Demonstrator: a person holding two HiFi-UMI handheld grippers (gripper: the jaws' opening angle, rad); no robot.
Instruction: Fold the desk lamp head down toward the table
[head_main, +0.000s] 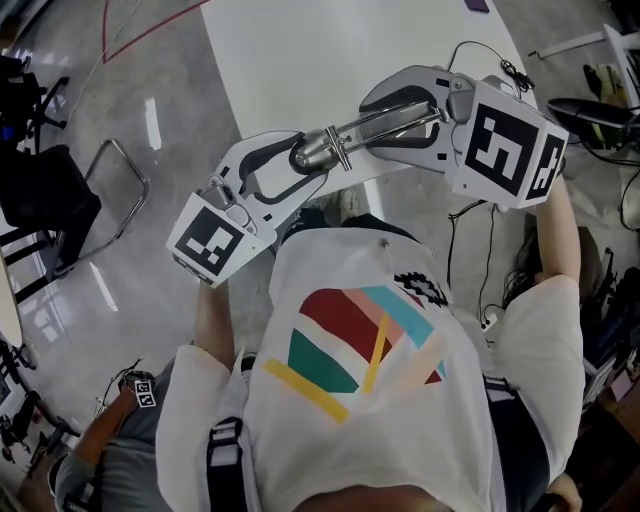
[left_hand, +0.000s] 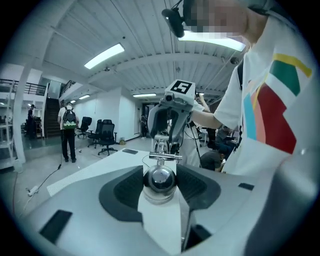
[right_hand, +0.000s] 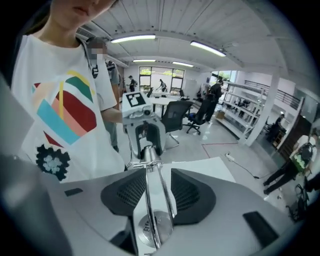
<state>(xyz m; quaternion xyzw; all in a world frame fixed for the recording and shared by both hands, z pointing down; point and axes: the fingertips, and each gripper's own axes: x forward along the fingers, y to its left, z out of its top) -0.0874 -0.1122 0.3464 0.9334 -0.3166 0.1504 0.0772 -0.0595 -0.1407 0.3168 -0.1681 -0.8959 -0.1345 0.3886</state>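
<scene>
Nearest the camera on the left gripper (left_hand: 160, 186), the pads were closed on the desk lamp (left_hand: 160, 179). Only this view showed its rounded chrome head end-on. The right gripper (right_hand: 152, 202) view alone showed the slim chrome arm (right_hand: 150, 185) running lengthwise between its clamped pads. From above, the lamp bridged both tools, nearly level, over the white table (head_main: 300, 60) beyond them.

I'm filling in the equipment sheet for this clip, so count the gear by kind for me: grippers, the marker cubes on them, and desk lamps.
Grippers: 2, the left gripper and the right gripper
Marker cubes: 2, the left cube and the right cube
Desk lamps: 1, the desk lamp, clamped by both grippers
Total: 5
</scene>
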